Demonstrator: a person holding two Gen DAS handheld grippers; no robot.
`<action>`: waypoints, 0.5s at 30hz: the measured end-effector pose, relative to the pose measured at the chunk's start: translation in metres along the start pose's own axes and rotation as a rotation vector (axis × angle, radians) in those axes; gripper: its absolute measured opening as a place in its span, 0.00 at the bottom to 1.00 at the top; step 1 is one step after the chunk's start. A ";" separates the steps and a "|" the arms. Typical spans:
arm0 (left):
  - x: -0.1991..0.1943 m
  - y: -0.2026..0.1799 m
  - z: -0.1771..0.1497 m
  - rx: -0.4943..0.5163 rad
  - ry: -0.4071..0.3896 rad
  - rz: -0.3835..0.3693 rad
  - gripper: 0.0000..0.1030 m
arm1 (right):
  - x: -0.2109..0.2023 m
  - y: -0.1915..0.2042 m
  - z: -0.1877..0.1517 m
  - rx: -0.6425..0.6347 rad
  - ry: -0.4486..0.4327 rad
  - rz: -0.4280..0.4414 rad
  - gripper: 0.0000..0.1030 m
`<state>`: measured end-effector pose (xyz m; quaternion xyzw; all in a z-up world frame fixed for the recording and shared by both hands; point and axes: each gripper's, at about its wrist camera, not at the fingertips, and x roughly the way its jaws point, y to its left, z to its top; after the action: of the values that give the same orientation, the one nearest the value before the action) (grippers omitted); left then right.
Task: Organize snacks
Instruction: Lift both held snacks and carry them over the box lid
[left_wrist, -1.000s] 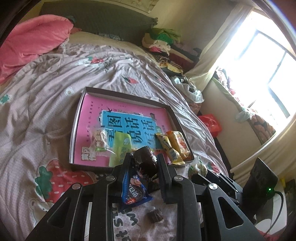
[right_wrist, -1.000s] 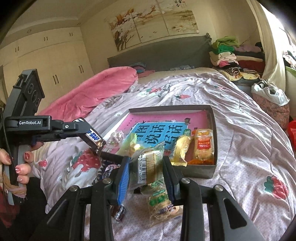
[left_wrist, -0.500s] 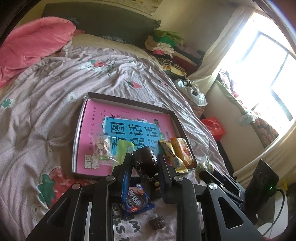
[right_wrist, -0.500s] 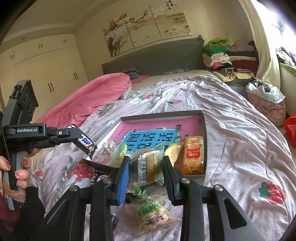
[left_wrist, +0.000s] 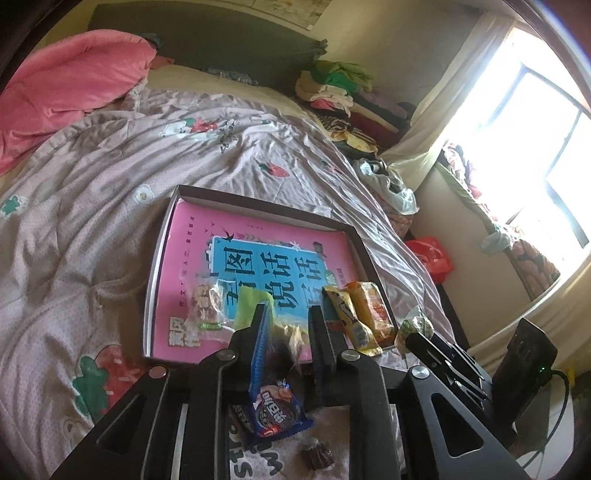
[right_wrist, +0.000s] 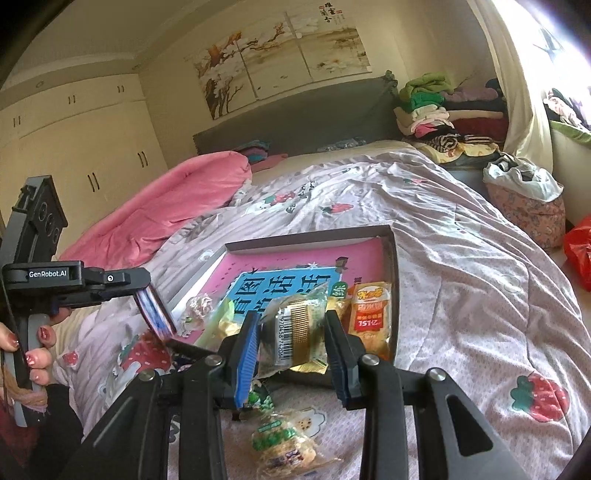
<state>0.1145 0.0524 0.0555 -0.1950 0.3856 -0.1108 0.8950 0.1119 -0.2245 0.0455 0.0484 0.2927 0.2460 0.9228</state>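
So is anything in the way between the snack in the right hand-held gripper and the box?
Nothing visible blocks it. The right hand-held gripper holds a clear-wrapped snack just at the near edge of the box. Packets already lie along that near end, but the pink floor farther in is bare.

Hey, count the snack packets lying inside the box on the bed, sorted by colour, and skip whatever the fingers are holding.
Clear packet: 1
Green packet: 1
Yellow packet: 1
Orange packet: 1
Total in the box: 4
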 end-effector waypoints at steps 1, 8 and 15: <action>0.003 0.000 0.001 0.004 0.005 0.003 0.20 | 0.002 -0.001 0.001 0.003 0.002 -0.002 0.34; 0.029 0.014 -0.005 -0.009 0.046 0.019 0.16 | 0.008 -0.007 0.001 0.018 0.011 -0.005 0.34; 0.022 0.027 -0.032 -0.075 0.135 -0.008 0.40 | 0.009 -0.005 -0.001 0.016 0.020 0.009 0.34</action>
<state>0.1076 0.0600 0.0095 -0.2221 0.4481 -0.1128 0.8586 0.1202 -0.2249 0.0390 0.0548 0.3036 0.2480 0.9183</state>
